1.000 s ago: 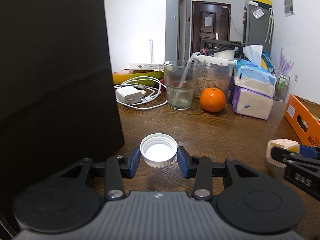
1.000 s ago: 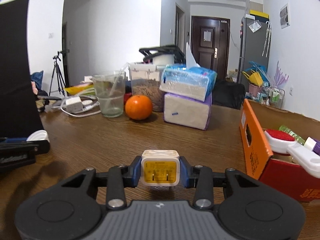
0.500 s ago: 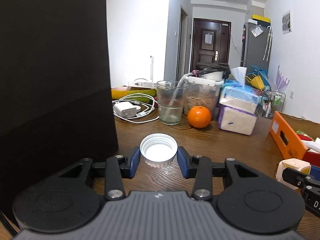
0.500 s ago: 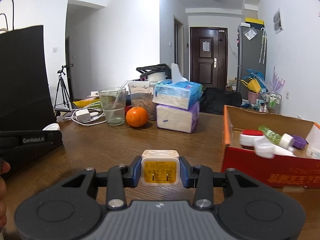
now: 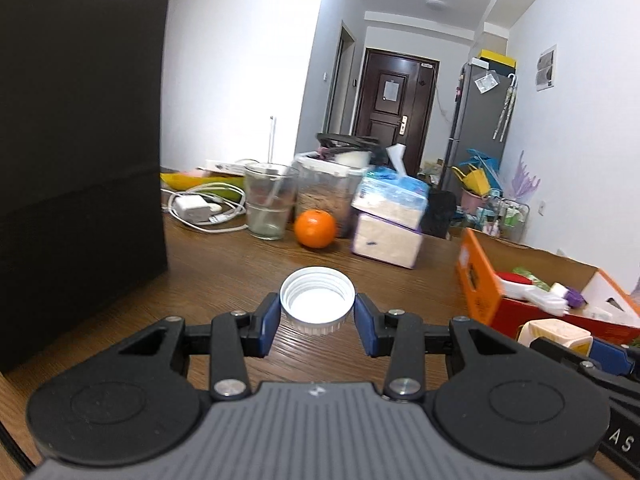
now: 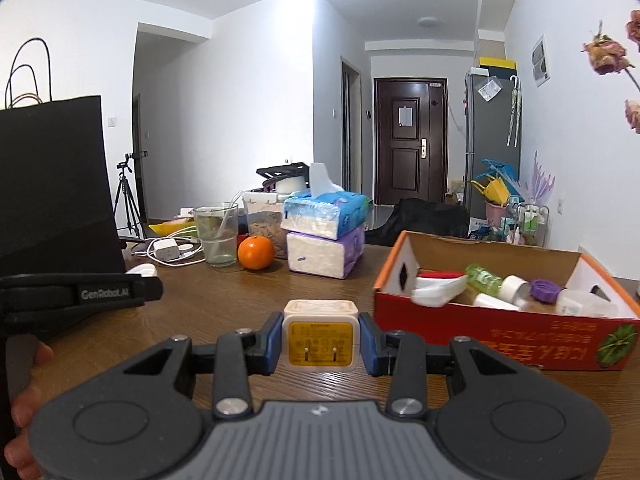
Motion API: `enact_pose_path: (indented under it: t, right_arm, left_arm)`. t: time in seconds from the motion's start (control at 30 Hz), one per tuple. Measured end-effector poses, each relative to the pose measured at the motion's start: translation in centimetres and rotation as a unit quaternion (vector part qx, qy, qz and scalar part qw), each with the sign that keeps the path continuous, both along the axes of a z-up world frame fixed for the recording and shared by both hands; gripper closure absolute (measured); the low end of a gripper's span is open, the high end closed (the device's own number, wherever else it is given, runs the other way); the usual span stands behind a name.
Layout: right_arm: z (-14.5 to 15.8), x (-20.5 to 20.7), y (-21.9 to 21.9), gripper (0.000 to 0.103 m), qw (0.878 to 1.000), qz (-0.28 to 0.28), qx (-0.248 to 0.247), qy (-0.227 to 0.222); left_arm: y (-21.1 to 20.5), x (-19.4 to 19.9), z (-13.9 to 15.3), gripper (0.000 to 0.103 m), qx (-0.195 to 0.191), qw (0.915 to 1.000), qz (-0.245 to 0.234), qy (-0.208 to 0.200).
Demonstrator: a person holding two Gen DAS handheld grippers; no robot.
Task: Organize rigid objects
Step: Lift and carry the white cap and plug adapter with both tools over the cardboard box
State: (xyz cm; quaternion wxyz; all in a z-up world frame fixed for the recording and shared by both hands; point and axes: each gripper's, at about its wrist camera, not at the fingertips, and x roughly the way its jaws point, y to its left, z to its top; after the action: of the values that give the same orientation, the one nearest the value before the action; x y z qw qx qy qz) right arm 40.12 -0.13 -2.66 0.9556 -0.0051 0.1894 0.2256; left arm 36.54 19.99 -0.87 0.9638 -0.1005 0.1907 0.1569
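Wooden surface (image 6: 208, 304) in a lived-in room, cluttered along its far edge with a glass, an orange (image 6: 256, 253), tissue packs and a charger cable; an orange cardboard box (image 6: 480, 320) of small items sits toward the right edge, and a black paper bag (image 5: 80, 160) stands at the left edge.

Item one: a white screw cap (image 5: 317, 299), open side up, clamped across its ribbed rim between the fingers of the left gripper (image 5: 316, 322), clear of the surface. Judged light, stiff and somewhat slippery; the ribbing gives purchase, and a hold across the widest part suits it. Excess squeeze could make it pop out.

Item two: a cream plug adapter (image 6: 320, 334), yellow label and prongs facing the camera, clamped on its two flat sides by the fingers of the right gripper (image 6: 320, 338). Judged light, rigid, not fragile; the flat faces give a secure hold.

Pose: both grippers point forward and slightly downward over the near part of the surface, side by side, the left gripper's body and the person's hand (image 6: 24, 408) visible in the right wrist view. The box lies ahead of the right gripper, nearer it than the left.
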Motion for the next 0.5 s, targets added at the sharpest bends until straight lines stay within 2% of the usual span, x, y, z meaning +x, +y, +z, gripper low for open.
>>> enact_pose_path:
  t: [0.5]
  right_arm:
    - [1.4, -2.1, -7.9, 0.065, 0.999, -0.039, 0.013, -0.030]
  left_arm:
    - [-8.2, -0.2, 0.8, 0.062, -0.008, 0.9992, -0.039, -0.002]
